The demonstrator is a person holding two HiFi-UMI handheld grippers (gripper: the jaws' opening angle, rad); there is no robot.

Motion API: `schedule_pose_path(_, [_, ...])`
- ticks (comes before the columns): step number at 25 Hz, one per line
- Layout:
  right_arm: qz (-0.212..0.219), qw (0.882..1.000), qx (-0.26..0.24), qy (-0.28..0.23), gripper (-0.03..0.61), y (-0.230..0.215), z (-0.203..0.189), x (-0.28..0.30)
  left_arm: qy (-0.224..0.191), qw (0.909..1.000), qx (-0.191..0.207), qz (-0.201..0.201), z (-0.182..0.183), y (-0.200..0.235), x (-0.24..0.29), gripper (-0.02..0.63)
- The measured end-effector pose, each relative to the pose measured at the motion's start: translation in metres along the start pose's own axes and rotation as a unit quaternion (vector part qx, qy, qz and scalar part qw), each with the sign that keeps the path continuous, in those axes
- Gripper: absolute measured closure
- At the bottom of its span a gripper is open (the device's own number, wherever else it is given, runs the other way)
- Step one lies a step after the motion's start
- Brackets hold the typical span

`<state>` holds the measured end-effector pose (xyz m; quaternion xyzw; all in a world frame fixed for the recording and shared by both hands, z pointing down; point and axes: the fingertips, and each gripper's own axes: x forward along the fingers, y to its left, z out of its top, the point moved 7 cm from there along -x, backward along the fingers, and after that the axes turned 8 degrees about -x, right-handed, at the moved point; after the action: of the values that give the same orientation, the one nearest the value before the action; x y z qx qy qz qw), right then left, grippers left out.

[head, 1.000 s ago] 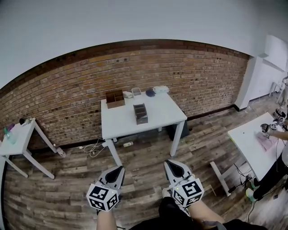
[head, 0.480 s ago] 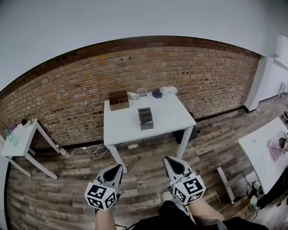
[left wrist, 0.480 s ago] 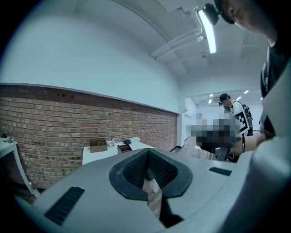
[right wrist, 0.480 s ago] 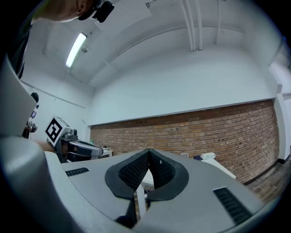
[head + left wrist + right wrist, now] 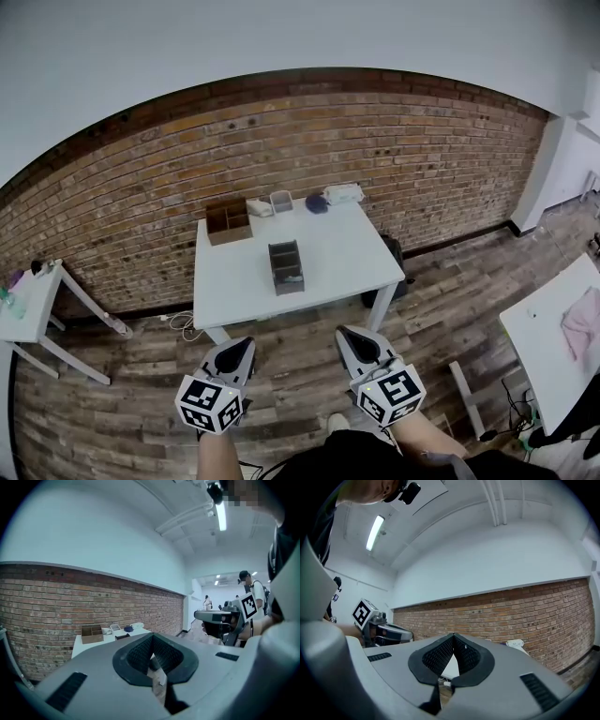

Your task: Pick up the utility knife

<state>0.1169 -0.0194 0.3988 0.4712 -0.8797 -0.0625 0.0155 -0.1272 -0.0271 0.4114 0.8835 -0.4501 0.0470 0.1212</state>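
I cannot make out a utility knife at this distance. A white table [image 5: 328,258] stands by the brick wall and carries a grey divided organiser [image 5: 285,266], a brown wooden box [image 5: 230,220], a small clear tub [image 5: 281,201], a dark blue item [image 5: 316,202] and a white item [image 5: 342,194]. My left gripper [image 5: 246,350] and right gripper [image 5: 344,335] hang over the wood floor, short of the table's front edge. Both are shut with nothing between the jaws. In the left gripper view the jaws [image 5: 152,648] meet; in the right gripper view the jaws [image 5: 453,641] meet too.
A small white side table [image 5: 33,309] stands at the far left. Another white table [image 5: 544,342] with a pink cloth [image 5: 581,323] is at the right. A dark object [image 5: 390,253] sits under the main table, and cables [image 5: 183,323] lie on the floor.
The table now shows larger and nearer to the grippers, and has slid slightly left in the head view. Both grippers stay shut in the same pose.
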Motion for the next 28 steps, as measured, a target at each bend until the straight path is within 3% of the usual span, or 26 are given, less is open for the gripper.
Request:
schedule_pose_path(12, [0.07,0.997,0.007,0.001,0.58,-0.081,-0.016,0.056,0.007,0.9994,-0.002,0.033,0.027,0.005,0.092,0.618])
schedule_pose_path(21, [0.123,0.992,0.012,0.008,0.58,-0.092,-0.028,0.088,0.014,0.9975,-0.015,0.067,0.023,0.011,0.097,0.618])
schedule_pose_path(28, [0.134,0.991,-0.006,0.014,0.58,-0.099,-0.033,0.109,0.015,0.9974,-0.025,0.065,0.021,0.025,0.114,0.618])
